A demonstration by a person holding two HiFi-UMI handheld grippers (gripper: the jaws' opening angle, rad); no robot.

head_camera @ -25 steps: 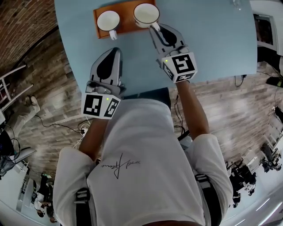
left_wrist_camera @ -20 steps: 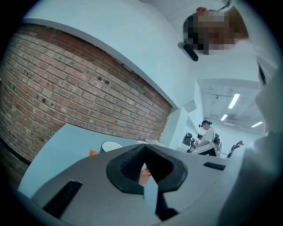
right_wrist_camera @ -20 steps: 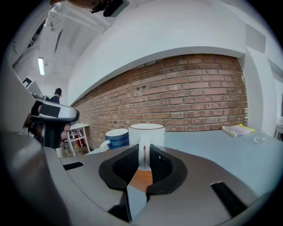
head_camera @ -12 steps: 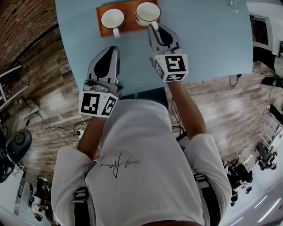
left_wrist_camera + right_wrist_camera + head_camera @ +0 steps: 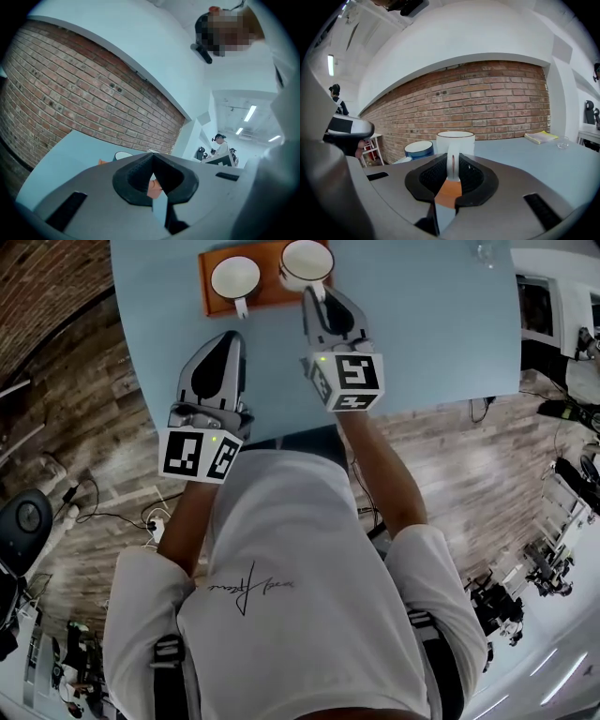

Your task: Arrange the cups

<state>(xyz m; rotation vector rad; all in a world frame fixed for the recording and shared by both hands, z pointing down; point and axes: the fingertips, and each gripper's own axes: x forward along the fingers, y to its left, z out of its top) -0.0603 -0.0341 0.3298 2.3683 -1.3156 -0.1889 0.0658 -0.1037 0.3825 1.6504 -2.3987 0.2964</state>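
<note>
An orange tray (image 5: 267, 294) lies at the far edge of the light blue table (image 5: 431, 324). A white cup with a blue outside (image 5: 235, 277) stands on the tray's left half. A second white cup (image 5: 305, 263) is at the tray's right end. My right gripper (image 5: 314, 298) is shut on this cup's handle. In the right gripper view the handle (image 5: 452, 161) stands upright between the jaws, with the blue cup (image 5: 418, 149) to its left. My left gripper (image 5: 230, 338) hovers over the table below the tray, its jaws a narrow slit apart with nothing between them.
A small clear glass (image 5: 483, 251) stands far right on the table, and a yellow booklet (image 5: 541, 137) lies near it. A brick wall rises beyond the table. The near table edge is by my body, with wood floor on both sides.
The right gripper keeps its hold on the white cup's handle at the tray's right end and has tilted slightly. The left gripper has stayed where it was.
</note>
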